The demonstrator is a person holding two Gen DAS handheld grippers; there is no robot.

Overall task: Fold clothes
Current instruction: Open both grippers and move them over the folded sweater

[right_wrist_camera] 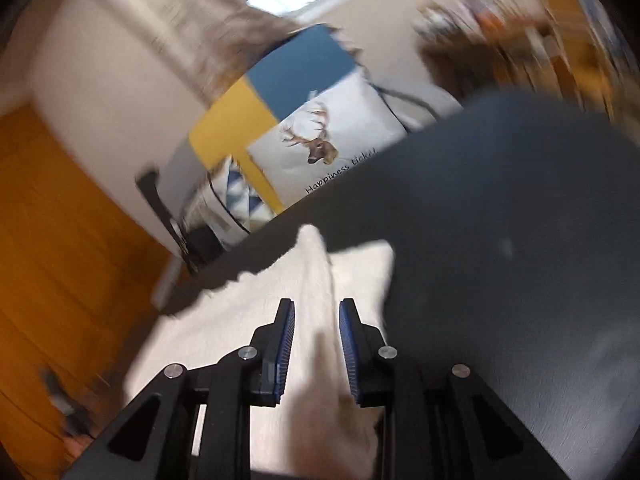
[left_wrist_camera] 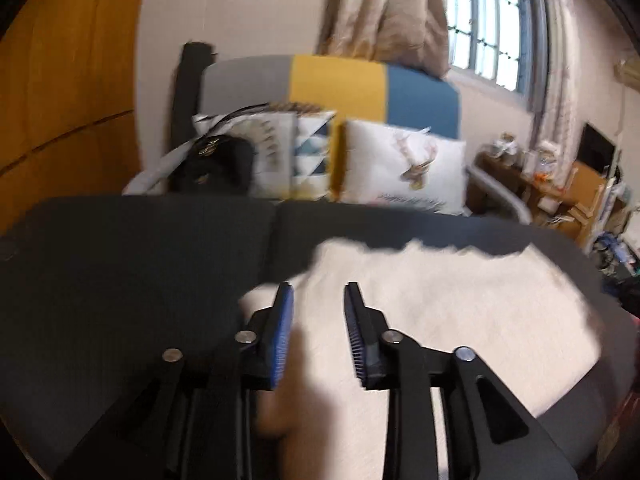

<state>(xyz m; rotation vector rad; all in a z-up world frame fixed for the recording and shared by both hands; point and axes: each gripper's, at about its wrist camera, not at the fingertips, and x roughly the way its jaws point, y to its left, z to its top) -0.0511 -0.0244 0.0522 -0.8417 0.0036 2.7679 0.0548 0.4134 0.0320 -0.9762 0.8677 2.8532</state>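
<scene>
Cream, fuzzy-textured garment (left_wrist_camera: 440,300) lies spread on the dark matte table (left_wrist_camera: 140,280), its far edge ragged. Left gripper (left_wrist_camera: 318,292): jaws apart, ribbed blue pads (left_wrist_camera: 284,332) either side of the cloth, apparently not pressing; blur limits this. Right gripper (right_wrist_camera: 316,308): jaws apart over a raised cloth ridge. Beyond the table, a deer-print cushion (left_wrist_camera: 404,164) on a grey-yellow-blue sofa (left_wrist_camera: 340,84).

Daylight from a bright window (left_wrist_camera: 486,20), heavy motion blur, fisheye bending, dark vignetted corners
</scene>
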